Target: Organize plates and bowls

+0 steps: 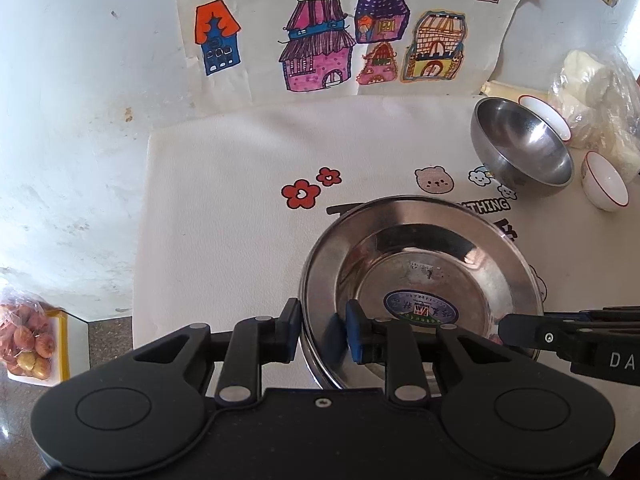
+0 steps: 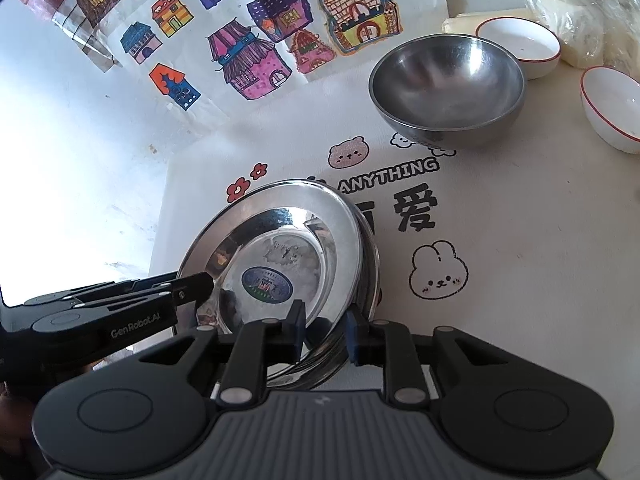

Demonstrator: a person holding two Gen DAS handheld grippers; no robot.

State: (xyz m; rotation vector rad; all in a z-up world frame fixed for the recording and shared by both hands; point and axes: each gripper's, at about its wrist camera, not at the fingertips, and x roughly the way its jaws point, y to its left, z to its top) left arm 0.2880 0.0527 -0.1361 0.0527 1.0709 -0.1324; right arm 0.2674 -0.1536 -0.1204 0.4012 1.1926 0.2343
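A stack of shiny steel plates [image 1: 420, 256] [image 2: 288, 236] with a blue oval sticker in the top one lies on the white cartoon-print table cover [image 1: 220, 208]. My left gripper [image 1: 323, 330] straddles the stack's near-left rim, one pad outside and the blue pad against the inner wall, shut on it. My right gripper [image 2: 326, 330] pinches the rim on the opposite side the same way. Each gripper's fingers [image 1: 508, 326] [image 2: 196, 284] show at the edge of the other's view. A deep steel bowl [image 1: 524, 148] [image 2: 446, 80] stands behind the plates.
Two white bowls with red rims [image 1: 604, 180] [image 1: 546, 116] [image 2: 612, 104] [image 2: 520, 46] sit at the back right beside a plastic bag [image 1: 600, 92] of white goods. Drawings of houses [image 1: 320, 52] hang on the wall behind. A bag of fruit [image 1: 26, 336] lies below the table's left edge.
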